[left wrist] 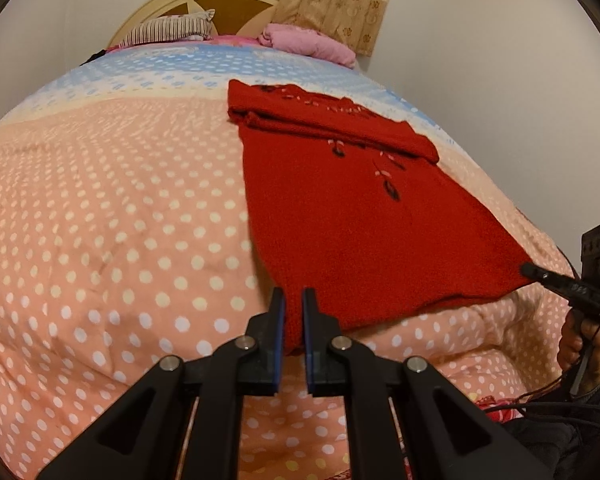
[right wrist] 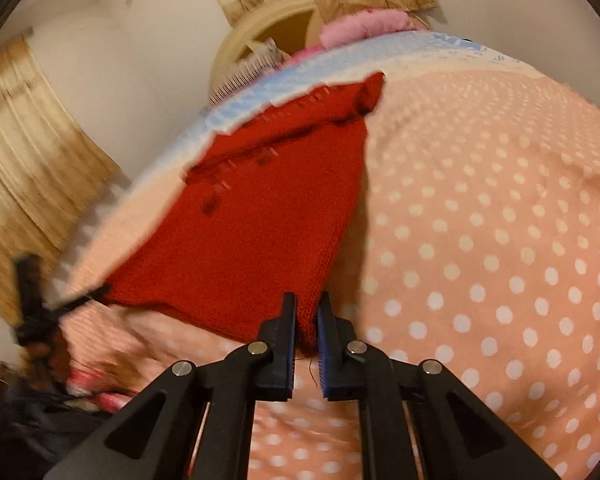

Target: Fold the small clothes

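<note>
Two tools are clenched on the red sweater [left wrist: 364, 216], my left tool [left wrist: 293, 322] and right tool [right wrist: 307, 330] each pinching a near hem corner on the bed [left wrist: 100, 220], so next I'd lift both evenly toward its collar.

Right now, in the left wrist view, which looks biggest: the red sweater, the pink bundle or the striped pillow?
1. red sweater, by far.
2. pink bundle and striped pillow look alike; both lie far back by the headboard, so I won't rank them.
</note>
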Demonstrator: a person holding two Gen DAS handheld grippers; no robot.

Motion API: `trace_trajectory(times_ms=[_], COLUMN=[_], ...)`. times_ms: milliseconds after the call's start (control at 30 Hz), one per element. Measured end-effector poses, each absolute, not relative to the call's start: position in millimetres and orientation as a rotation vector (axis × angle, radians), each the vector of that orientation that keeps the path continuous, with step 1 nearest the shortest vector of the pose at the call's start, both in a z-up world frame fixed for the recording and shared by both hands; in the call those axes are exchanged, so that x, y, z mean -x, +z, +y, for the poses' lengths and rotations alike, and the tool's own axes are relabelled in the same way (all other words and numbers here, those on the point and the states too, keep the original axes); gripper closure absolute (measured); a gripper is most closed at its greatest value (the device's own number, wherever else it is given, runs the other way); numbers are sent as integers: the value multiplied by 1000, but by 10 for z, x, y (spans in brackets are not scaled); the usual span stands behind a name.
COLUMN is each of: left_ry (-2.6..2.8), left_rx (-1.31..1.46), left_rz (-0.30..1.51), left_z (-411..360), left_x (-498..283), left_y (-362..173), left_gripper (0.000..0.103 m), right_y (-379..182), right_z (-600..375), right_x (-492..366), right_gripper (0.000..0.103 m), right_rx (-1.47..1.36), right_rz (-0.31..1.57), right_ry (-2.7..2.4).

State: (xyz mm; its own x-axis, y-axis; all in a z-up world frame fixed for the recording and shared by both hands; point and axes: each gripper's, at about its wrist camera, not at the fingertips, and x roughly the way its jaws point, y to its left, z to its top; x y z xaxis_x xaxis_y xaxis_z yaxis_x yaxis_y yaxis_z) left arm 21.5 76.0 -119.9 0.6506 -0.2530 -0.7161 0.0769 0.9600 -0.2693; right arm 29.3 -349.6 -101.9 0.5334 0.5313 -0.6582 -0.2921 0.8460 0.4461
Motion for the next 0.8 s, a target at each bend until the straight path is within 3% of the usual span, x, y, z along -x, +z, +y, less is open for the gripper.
trace_trajectory(times_ms=[367,800], left_ry=[-192,-204], left_rx=[226,279], left_rz=[811,731], left_z=[855,1016], left_x=[-275,-755], left_y=[-1033,-733], left_gripper=[95,95], right_y=[-632,-186], right_z=[-3695,-3604], right_x=[-218,-597], right_gripper=[95,95], right_rx=[-460,-400], right_rz=[745,633], right_ry=[595,541])
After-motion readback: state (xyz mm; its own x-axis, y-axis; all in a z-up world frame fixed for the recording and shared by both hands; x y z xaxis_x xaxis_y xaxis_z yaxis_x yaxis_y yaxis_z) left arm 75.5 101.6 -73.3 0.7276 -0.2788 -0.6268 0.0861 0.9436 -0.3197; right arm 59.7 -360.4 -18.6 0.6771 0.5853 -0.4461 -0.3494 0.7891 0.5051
